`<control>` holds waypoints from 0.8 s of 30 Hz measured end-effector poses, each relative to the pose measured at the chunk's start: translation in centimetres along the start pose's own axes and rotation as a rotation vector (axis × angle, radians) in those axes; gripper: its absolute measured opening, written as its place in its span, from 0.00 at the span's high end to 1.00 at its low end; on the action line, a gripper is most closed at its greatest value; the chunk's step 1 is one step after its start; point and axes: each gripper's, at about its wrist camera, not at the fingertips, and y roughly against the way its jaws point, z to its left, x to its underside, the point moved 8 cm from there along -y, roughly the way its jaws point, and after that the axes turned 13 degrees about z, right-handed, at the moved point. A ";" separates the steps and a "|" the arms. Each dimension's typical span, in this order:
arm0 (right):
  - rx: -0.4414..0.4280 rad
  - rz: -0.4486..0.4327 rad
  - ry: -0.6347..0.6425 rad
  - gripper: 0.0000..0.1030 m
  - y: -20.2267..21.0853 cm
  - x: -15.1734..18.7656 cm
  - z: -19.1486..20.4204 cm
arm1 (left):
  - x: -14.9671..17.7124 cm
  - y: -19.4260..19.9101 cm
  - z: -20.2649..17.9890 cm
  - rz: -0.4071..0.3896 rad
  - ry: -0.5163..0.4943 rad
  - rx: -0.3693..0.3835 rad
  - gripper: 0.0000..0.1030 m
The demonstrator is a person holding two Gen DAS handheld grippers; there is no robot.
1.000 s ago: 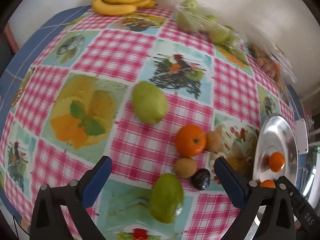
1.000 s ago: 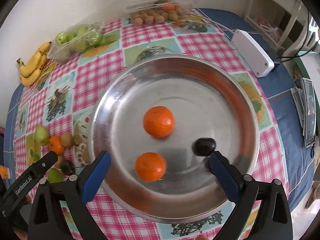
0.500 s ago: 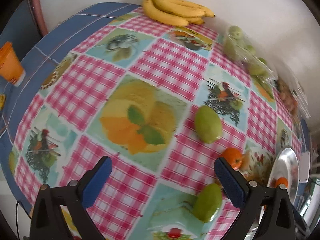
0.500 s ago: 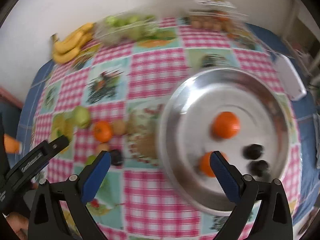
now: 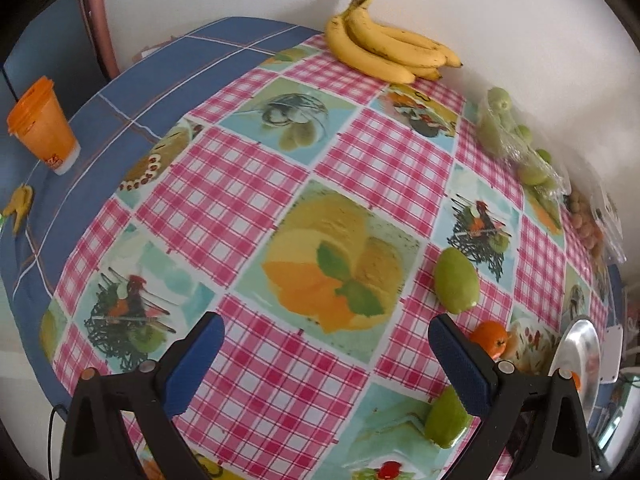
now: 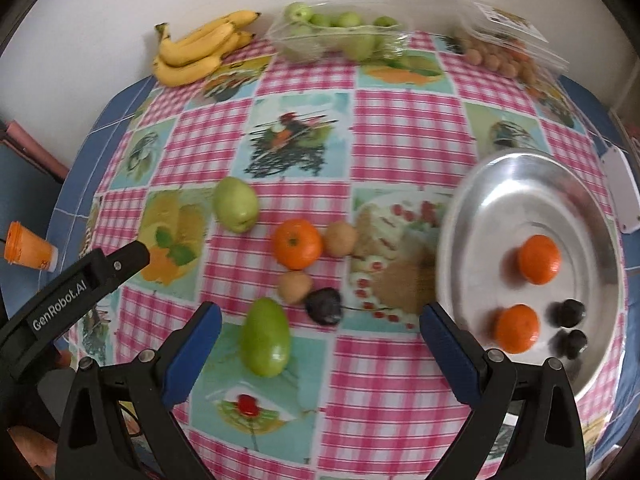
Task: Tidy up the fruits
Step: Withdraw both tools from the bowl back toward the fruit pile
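A metal plate (image 6: 500,184) at the right holds two oranges (image 6: 538,258) and two dark plums (image 6: 568,312). On the checked cloth to its left lie an orange (image 6: 297,243), two brown kiwis (image 6: 340,239), a dark plum (image 6: 324,306) and two green mangoes (image 6: 265,338). My right gripper (image 6: 320,344) is open and empty, above the near mango and plum. My left gripper (image 5: 326,360) is open and empty over bare cloth, left of a green mango (image 5: 456,280); it also shows in the right wrist view (image 6: 120,260).
Bananas (image 6: 196,50), a bag of green fruit (image 6: 340,36) and a clear box of small brown fruit (image 6: 504,56) line the back wall. An orange cup (image 5: 42,126) stands on the blue cloth at the left. A white box (image 6: 620,192) lies right of the plate.
My right gripper swung left from over the plate to over the loose fruit; a second plum now lies in the plate. My left gripper moved left, away from the fruit.
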 end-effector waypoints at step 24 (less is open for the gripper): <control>0.008 0.028 -0.003 0.04 -1.8 0.3 -0.1 | -0.8 -1.8 0.9 0.050 -0.017 0.032 0.00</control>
